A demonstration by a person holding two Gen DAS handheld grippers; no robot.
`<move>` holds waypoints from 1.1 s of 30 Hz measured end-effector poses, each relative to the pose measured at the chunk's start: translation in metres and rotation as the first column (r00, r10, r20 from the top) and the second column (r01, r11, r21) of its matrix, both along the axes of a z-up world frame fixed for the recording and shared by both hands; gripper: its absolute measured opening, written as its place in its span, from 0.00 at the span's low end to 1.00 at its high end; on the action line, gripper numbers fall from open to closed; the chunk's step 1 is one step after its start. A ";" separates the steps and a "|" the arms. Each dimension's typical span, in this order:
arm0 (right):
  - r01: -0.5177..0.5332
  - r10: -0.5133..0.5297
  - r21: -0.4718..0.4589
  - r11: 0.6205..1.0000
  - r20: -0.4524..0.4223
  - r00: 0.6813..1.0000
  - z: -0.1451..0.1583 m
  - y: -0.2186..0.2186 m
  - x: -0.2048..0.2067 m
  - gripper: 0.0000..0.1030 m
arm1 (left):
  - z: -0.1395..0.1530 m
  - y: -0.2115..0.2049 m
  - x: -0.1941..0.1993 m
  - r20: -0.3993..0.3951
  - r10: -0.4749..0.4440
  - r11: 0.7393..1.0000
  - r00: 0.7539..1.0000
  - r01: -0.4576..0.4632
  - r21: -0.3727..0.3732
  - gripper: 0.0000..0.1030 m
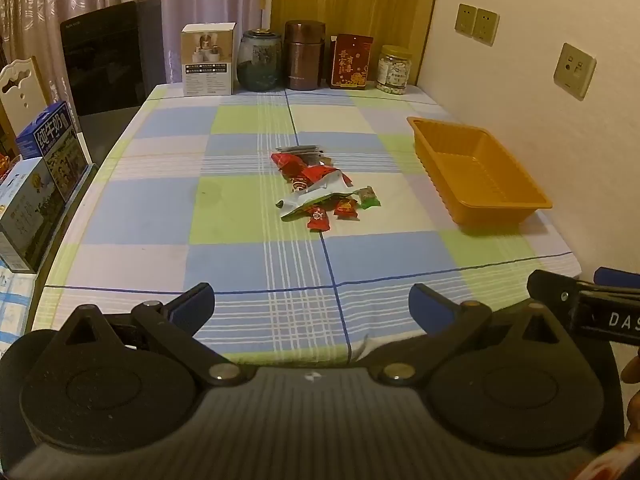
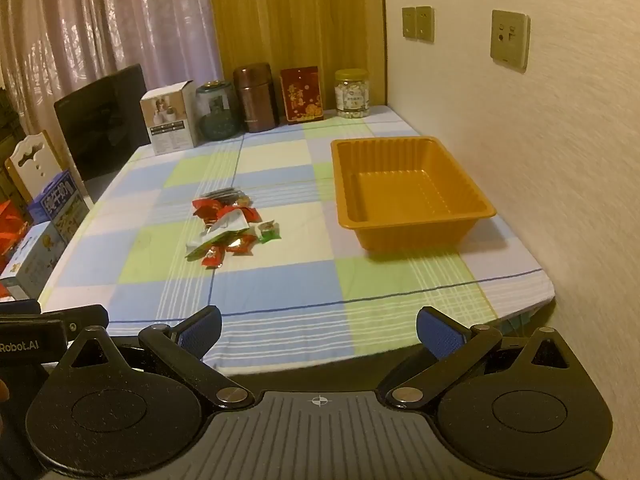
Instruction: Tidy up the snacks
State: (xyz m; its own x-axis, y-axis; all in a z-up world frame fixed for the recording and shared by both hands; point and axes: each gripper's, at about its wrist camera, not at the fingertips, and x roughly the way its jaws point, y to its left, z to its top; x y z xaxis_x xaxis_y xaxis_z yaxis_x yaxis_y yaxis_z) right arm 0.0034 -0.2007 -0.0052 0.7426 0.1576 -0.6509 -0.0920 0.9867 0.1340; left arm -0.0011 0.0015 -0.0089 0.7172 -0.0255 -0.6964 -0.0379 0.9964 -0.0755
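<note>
Beside the orange tray [image 2: 412,216] on the desk [image 1: 256,256], a little to its left, the snacks [image 1: 320,188] lie in a small heap of red and green packets, and not one is in the tray, so I think the job has not started and every snack must go in. Well back from the tray, the left claw [image 1: 312,308] and the right claw [image 2: 320,332] both hang wide apart over the near edge, holding nothing.

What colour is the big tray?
Orange tray, nothing in it; clearest in the right wrist view.
</note>
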 end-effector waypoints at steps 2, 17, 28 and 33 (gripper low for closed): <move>-0.001 0.001 0.001 1.000 0.000 1.000 0.000 0.000 0.000 1.00 | -0.001 0.000 0.000 0.002 -0.002 1.000 1.000 0.002 -0.002 1.00; 0.004 -0.004 0.005 1.000 0.002 1.000 0.001 0.000 -0.001 1.00 | 0.003 -0.002 -0.002 0.003 -0.006 1.000 1.000 0.006 -0.007 1.00; 0.004 -0.004 0.007 1.000 0.003 1.000 0.001 0.000 -0.001 1.00 | 0.003 -0.003 -0.002 0.003 -0.006 1.000 1.000 0.006 -0.007 1.00; 0.004 -0.004 0.008 1.000 0.003 1.000 0.001 0.000 -0.001 1.00 | 0.003 -0.003 -0.002 0.003 -0.005 1.000 1.000 0.005 -0.008 1.00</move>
